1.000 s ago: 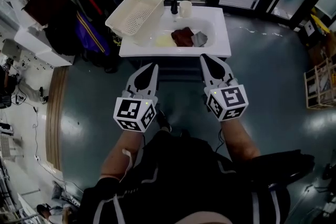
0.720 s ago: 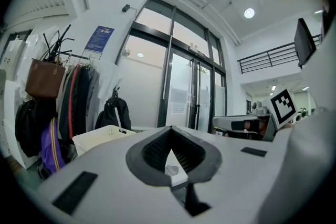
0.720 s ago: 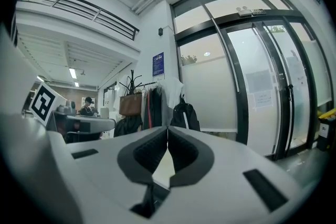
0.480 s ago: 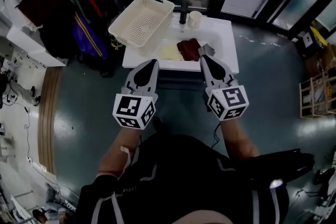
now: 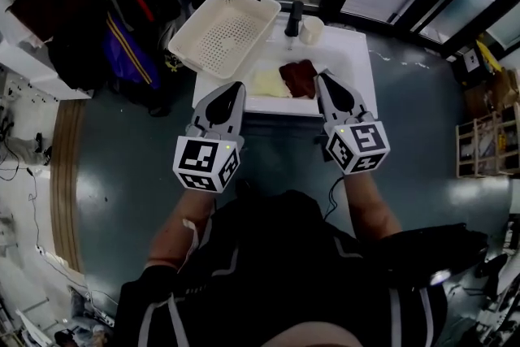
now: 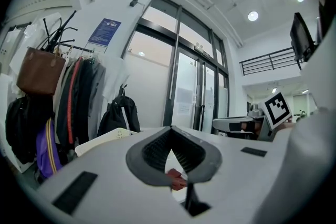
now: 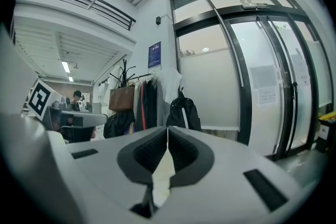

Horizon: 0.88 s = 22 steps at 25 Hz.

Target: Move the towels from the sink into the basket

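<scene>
Head view looks down past a person's dark top and bare forearms to two grippers held out side by side, short of the sink (image 5: 358,67). The left gripper (image 5: 236,86) reaches the sink's near edge, toward its left corner, and its jaws are pressed together with nothing between them. In the left gripper view a scrap of the dark red towel (image 5: 299,76) shows through the notch behind the closed tips. The right gripper (image 5: 320,77) reaches over the sink's near edge further right, and its jaws are also pressed together and empty. The right gripper view shows only something pale through its notch, and I cannot tell what it is. Each gripper carries its marker cube at the back, on the side away from the sink. In the basin the dark red towel lies crumpled near the middle, just beyond the right gripper's tip. A cream towel (image 5: 267,82) lies flat on its left, touching it. The basket (image 5: 224,29), pale and perforated, rests tilted on the sink's left rim, overhanging on that side, and nothing lies in it. At the sink's back edge stands a dark faucet (image 5: 294,18) with a pale cup (image 5: 311,29) just beside it. Left of the sink hang coats (image 6: 73,97) and a brown bag (image 6: 39,71). Beyond the sink are a black backpack (image 7: 182,110) and tall glass doors (image 7: 262,86).
</scene>
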Each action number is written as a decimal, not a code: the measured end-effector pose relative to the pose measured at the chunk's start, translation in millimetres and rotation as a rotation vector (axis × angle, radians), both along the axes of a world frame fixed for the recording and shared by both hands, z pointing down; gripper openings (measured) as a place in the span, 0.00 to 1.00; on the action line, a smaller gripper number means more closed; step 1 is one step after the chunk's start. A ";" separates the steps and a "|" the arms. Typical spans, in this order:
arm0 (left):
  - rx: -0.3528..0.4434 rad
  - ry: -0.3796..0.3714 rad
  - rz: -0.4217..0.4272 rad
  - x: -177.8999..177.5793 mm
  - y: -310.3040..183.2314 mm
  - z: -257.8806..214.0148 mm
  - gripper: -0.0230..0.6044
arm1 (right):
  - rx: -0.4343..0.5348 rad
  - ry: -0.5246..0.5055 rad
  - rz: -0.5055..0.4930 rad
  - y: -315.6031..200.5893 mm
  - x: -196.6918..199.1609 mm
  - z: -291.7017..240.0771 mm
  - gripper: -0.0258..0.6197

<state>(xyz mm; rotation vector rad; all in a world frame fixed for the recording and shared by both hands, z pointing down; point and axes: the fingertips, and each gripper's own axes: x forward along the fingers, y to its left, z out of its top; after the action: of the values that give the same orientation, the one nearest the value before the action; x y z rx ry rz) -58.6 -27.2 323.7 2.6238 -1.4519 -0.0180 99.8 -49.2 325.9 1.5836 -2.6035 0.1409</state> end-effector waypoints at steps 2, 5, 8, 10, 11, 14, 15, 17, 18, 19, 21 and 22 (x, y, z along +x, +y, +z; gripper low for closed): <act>-0.004 -0.004 0.003 -5.3 -7.0 4.1 0.04 | -0.006 0.005 0.006 -9.3 -3.0 3.9 0.06; -0.021 -0.005 -0.001 -10.0 -16.6 11.7 0.04 | -0.023 0.013 -0.004 -22.8 -6.9 11.8 0.06; -0.039 -0.015 -0.011 -6.9 -26.4 19.1 0.04 | -0.048 0.024 -0.028 -38.3 -4.4 23.2 0.06; -0.052 -0.025 -0.020 -3.2 -33.6 23.6 0.04 | -0.067 0.025 -0.045 -50.2 -0.2 31.9 0.11; -0.060 -0.029 -0.028 -2.6 -38.0 26.8 0.04 | -0.078 0.026 -0.057 -57.0 0.2 37.5 0.16; -0.090 -0.033 -0.056 -4.1 -53.4 37.9 0.04 | -0.118 0.039 -0.105 -80.3 -5.1 57.4 0.17; -0.099 -0.035 -0.064 -3.4 -58.3 40.7 0.04 | -0.129 0.045 -0.122 -88.0 -6.7 63.3 0.18; -0.108 -0.046 -0.079 0.3 -67.5 44.4 0.04 | -0.149 0.058 -0.155 -103.3 -8.0 73.4 0.19; -0.112 -0.054 -0.088 2.4 -71.6 46.2 0.04 | -0.158 0.065 -0.171 -110.5 -8.6 78.1 0.20; -0.117 -0.059 -0.097 4.3 -75.1 48.3 0.04 | -0.169 0.073 -0.190 -117.0 -9.8 83.2 0.21; -0.134 -0.066 -0.116 8.0 -81.0 54.3 0.04 | -0.193 0.095 -0.236 -127.8 -13.9 95.3 0.22; -0.145 -0.069 -0.125 9.9 -84.2 58.1 0.04 | -0.206 0.108 -0.262 -132.8 -16.4 102.2 0.23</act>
<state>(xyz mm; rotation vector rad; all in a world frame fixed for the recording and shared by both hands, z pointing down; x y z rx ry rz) -48.7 -111.3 381.9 2.4391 -1.5736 0.1592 83.4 -182.0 428.2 1.1421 -2.5858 0.2852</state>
